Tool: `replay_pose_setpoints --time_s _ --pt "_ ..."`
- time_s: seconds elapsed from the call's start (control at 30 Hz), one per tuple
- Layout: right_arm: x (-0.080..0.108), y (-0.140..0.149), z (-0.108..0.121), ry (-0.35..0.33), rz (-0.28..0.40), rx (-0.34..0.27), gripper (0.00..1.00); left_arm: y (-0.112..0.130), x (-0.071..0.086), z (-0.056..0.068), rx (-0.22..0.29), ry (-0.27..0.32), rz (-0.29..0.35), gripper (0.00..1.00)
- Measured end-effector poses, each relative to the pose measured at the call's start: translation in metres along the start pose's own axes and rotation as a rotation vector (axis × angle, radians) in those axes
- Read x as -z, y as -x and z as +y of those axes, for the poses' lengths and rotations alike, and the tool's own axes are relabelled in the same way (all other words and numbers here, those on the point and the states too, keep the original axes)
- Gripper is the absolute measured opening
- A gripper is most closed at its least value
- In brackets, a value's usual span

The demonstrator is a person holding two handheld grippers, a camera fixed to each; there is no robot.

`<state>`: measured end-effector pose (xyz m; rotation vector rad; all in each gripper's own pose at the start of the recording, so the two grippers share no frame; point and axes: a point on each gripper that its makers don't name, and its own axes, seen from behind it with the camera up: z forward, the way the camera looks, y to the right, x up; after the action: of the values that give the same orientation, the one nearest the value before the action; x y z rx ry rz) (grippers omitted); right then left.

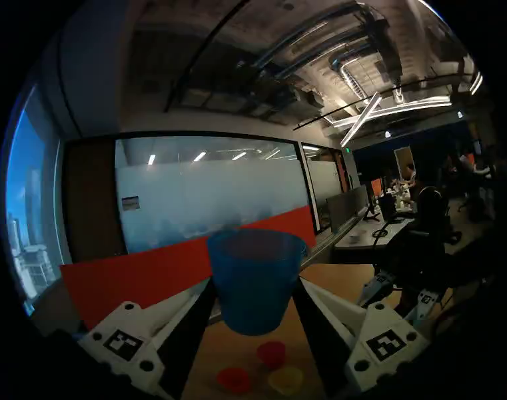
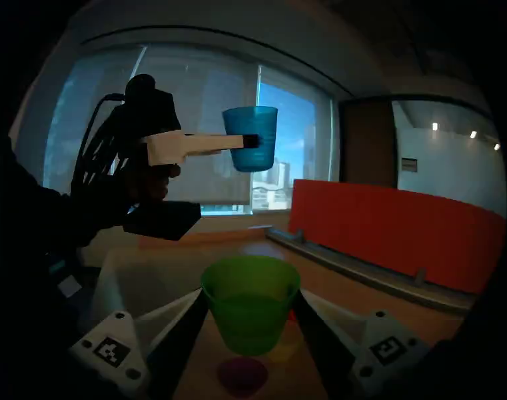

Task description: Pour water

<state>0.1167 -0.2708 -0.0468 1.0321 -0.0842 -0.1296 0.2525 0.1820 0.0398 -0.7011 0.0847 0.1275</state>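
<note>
**Item 1. My left tongs [image 1: 253,297].** They are pinching the blue cup [image 1: 256,267], one finger pressed on each flank below the rim.
- Cup: translucent blue plastic with a smooth wall, a round mouth and a taper toward the base.
- Position: upright with its long axis vertical, held clear above the tan wood-look worktop [image 1: 216,350].
- Contents: I cannot tell.

**Item 2. Loose pieces on the worktop below my left tongs.** There are three small round plastic pieces: an orange-red piece [image 1: 233,379], a red piece [image 1: 272,353] and a yellow piece [image 1: 286,380]. Whether they are lids or tiny cups, I cannot tell.

**Item 3. My right tongs [image 2: 251,313].** They are pinching the green cup [image 2: 250,293] on both flanks.
- Cup: translucent green plastic with the same tapered shape as the blue one.
- Position: upright, low over the worktop.
- Contents: the lower half is darker, which I judge to be water.

**Item 4. Governing relation.** From my right tongs, the blue cup lies up and to the left, farther ahead and well apart. Its rim sits higher than the green cup's rim. If the green cup is the one that pours, I judge that my right tongs must first rise above the blue rim and close the gap. They would then tilt the cup leftward.
</note>
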Motion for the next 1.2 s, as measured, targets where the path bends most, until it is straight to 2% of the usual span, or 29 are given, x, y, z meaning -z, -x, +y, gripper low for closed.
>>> replay_pose_setpoints --time_s 0.17,0.27,0.47,0.63,0.97,1.2 --pt "0.001 -0.004 0.001 0.003 0.003 0.001 0.88 0.001 -0.003 0.003 0.106 0.036 0.001 0.78" --pt "0.002 -0.005 -0.001 0.001 0.007 0.0 0.88 0.002 -0.003 -0.001 0.123 0.035 0.002 0.78" --pt "0.004 -0.004 0.0 0.002 0.0 0.007 0.88 0.007 -0.001 0.002 0.093 0.046 -0.015 0.78" --pt "0.006 -0.004 0.003 0.011 -0.006 0.006 0.88 0.016 0.001 0.002 0.089 0.048 -0.035 0.78" --pt "0.017 0.0 0.019 0.043 -0.027 -0.004 0.88 0.052 0.008 -0.004 0.059 0.043 -0.113 0.79" --pt "0.025 0.006 0.032 0.065 -0.048 -0.019 0.88 0.076 0.012 -0.003 0.078 0.057 -0.154 0.79"
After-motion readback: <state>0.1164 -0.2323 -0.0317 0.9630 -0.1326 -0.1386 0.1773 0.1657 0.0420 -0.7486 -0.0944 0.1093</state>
